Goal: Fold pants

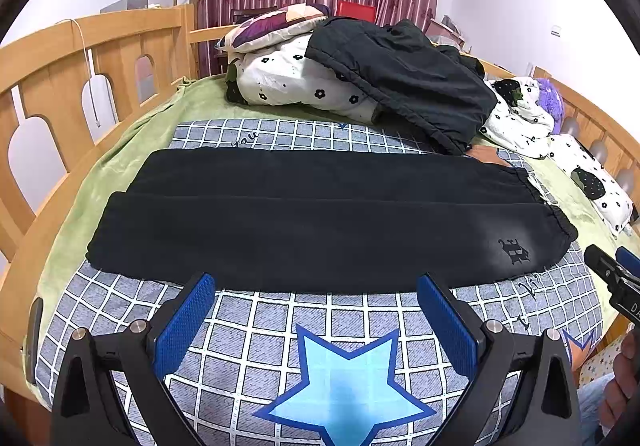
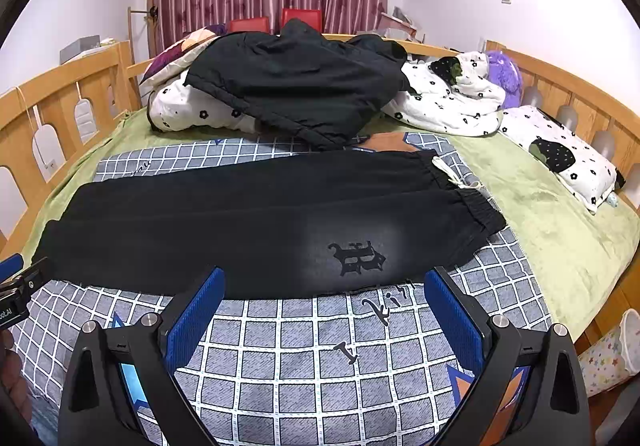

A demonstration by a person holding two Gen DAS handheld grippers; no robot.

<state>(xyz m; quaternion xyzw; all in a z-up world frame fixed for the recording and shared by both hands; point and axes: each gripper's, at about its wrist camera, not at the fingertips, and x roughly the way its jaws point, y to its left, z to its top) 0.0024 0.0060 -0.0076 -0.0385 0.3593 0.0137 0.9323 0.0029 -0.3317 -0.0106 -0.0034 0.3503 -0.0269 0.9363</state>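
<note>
Left wrist view
Left tool point(image 1: 316, 310): blue-padded fingers spread wide apart, nothing between them, hovering over the checked blanket point(image 1: 256, 358) just short of the near edge of the pants.
Pants point(image 1: 320, 222): black, laid flat across the bed from 9 to 3 o'clock, one leg lying over the other, elastic waistband at 3 o'clock, a dark emblem point(image 1: 516, 251) near that end.
Right tool point(image 1: 612, 270): only its tip shows at the 3 o'clock edge, near the waistband; whether its fingers are apart cannot be told here.
Star print point(image 1: 344, 386): blue, on the blanket at 6 o'clock between the left tool's fingers.
Dark jacket point(image 1: 404, 82): heaped on a flowered quilt point(image 1: 288, 82) at 12 o'clock, behind the pants.

Right wrist view
Right tool point(image 2: 324, 306): fingers wide apart, empty, poised above the blanket with the emblem point(image 2: 357, 257) just beyond them at 12 o'clock.
Pants point(image 2: 240, 222): stretched from 9 o'clock to the waistband at 2 o'clock, where a white drawstring point(image 2: 452, 176) lies.
Left tool point(image 2: 16, 286): a part shows at the 9 o'clock edge, close to the leg end.
Pillow point(image 2: 560, 154): flowered, at 2 o'clock on the green sheet point(image 2: 552, 230), well apart from the pants.
</note>
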